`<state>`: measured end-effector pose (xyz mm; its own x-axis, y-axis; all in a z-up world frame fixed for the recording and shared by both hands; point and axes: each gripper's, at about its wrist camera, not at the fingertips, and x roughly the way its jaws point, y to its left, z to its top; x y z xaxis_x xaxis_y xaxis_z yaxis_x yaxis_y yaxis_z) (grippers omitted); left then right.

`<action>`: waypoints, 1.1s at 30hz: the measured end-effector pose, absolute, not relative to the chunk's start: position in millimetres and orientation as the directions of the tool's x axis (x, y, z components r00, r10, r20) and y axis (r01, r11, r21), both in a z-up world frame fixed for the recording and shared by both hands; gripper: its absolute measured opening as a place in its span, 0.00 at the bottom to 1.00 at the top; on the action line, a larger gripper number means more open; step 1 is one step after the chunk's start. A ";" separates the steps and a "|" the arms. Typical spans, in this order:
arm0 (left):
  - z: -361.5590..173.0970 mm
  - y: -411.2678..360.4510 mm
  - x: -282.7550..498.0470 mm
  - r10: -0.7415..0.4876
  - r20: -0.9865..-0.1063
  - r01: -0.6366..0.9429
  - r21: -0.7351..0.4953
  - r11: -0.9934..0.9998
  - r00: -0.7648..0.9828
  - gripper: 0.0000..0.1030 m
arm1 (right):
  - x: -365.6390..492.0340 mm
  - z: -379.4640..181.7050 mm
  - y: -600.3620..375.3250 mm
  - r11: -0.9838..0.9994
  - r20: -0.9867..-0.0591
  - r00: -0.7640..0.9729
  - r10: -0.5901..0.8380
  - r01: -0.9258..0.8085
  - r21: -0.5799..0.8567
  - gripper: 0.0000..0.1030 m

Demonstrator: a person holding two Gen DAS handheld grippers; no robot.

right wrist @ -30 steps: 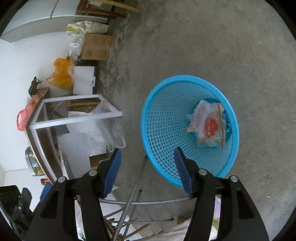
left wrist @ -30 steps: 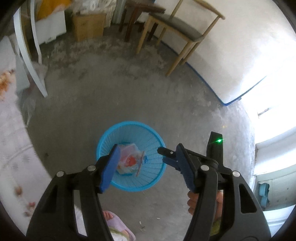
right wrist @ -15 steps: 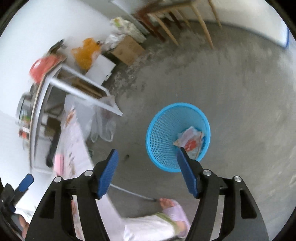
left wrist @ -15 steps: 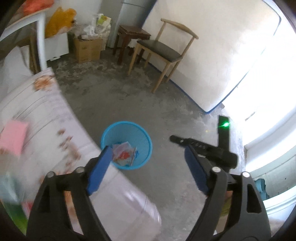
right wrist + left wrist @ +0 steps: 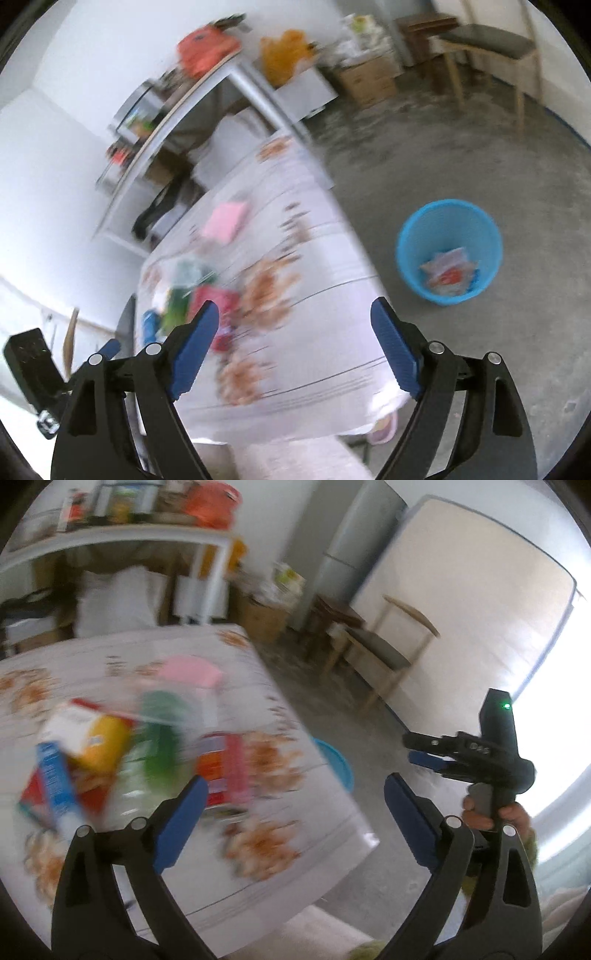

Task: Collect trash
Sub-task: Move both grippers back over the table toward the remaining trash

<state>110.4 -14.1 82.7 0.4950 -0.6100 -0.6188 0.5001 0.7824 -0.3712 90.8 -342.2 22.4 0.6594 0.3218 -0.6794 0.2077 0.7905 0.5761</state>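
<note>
A blue mesh trash basket [image 5: 448, 251] stands on the concrete floor with a crumpled wrapper [image 5: 448, 273] inside; only its rim [image 5: 334, 762] shows past the table edge in the left wrist view. Blurred packages lie on the flowered tablecloth [image 5: 280, 834]: a yellow-and-white carton [image 5: 88, 734], a green packet [image 5: 162, 731], a red-pink packet [image 5: 225, 768], a pink pad [image 5: 190, 672]. My left gripper [image 5: 295, 812] is open and empty above the table. My right gripper [image 5: 295, 339] is open and empty above the table corner; it also shows in the left wrist view [image 5: 476, 757].
A white shelf frame [image 5: 207, 561] with clutter stands behind the table. A wooden chair [image 5: 384, 653], a dark stool [image 5: 332, 616], a cardboard box [image 5: 262, 618] and a fridge [image 5: 351, 539] line the far wall. A white panel [image 5: 469, 602] leans behind the chair.
Both grippers have risen and swung away from above the basket toward the table. The table and its packages have come into view. Both stayed open and empty.
</note>
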 end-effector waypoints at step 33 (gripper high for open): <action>37.8 91.6 160.1 -0.466 -0.555 0.335 -0.327 0.884 0.689 0.90 | 211.0 -5.0 -201.6 0.815 -0.801 0.438 0.409 0.219 0.536 0.82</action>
<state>160.1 91.6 37.8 0.6890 -0.4664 -0.5547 0.3346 0.8837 -0.3274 211.0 -201.6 -5.0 0.4382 0.4087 -0.8006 0.2187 0.8154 0.5359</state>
